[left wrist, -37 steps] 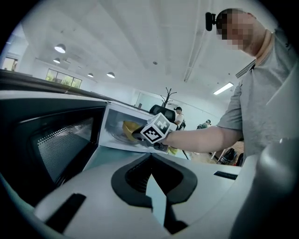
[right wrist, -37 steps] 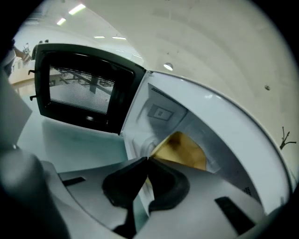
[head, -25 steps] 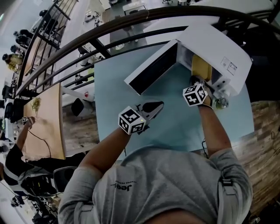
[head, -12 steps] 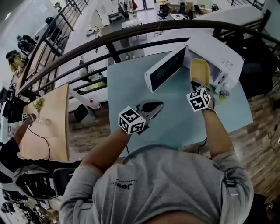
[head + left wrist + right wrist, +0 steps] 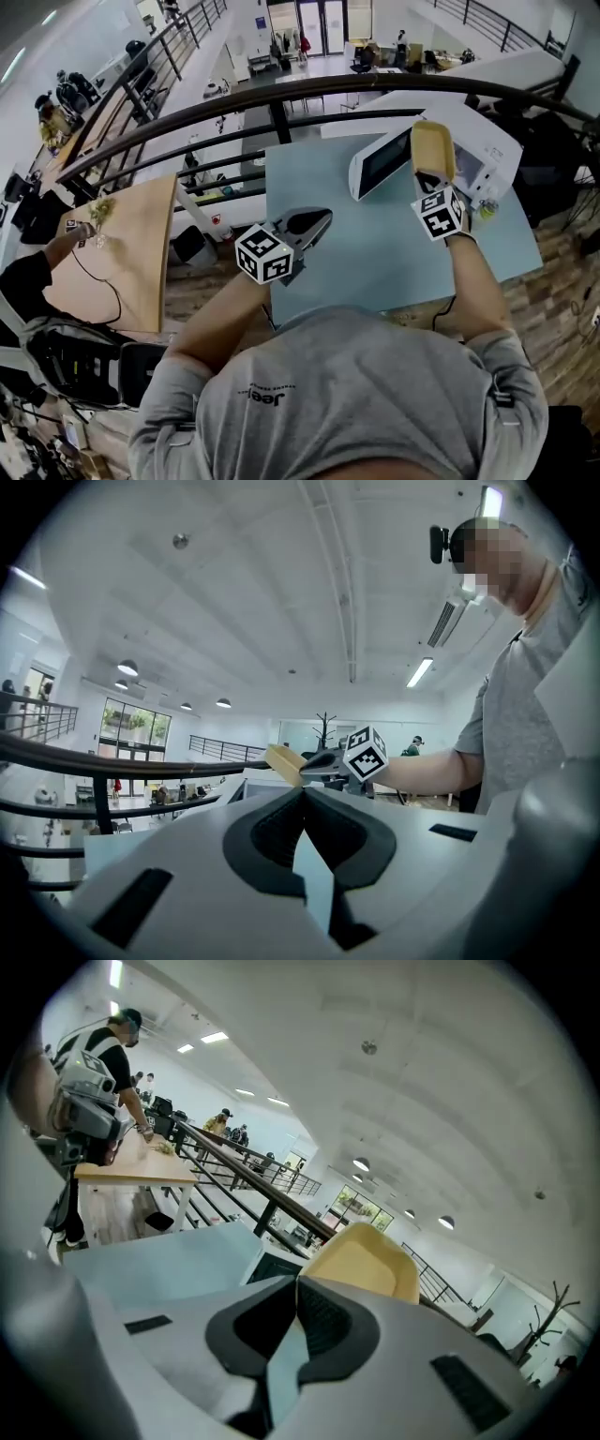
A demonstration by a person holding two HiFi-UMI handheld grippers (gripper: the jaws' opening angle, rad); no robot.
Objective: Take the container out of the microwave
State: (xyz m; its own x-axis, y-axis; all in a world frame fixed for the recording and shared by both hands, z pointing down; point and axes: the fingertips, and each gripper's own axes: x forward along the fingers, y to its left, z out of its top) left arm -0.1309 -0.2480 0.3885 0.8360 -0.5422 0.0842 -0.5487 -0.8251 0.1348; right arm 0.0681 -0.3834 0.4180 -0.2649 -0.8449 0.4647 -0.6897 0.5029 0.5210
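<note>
The right gripper [image 5: 427, 180], jaws clamped on the near rim of the yellow container [image 5: 431, 145], holds it lengthwise ahead, before the open microwave [image 5: 487, 141]; the left gripper [image 5: 302, 223], closed and empty, hovers well apart.

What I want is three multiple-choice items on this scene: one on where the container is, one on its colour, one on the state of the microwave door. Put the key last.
1. Where is the container?
A. on the floor
B. in the grip of the right gripper
C. on a chair

2. What colour is the container?
A. yellow
B. red
C. black

3. How is the door of the microwave?
A. shut
B. taken off
C. open

Key:
1 B: the right gripper's jaws are shut on its near edge, while the left gripper is shut on nothing.
2 A: it shows yellow in the head and right gripper views.
3 C: the door stands swung out from the body.
</note>
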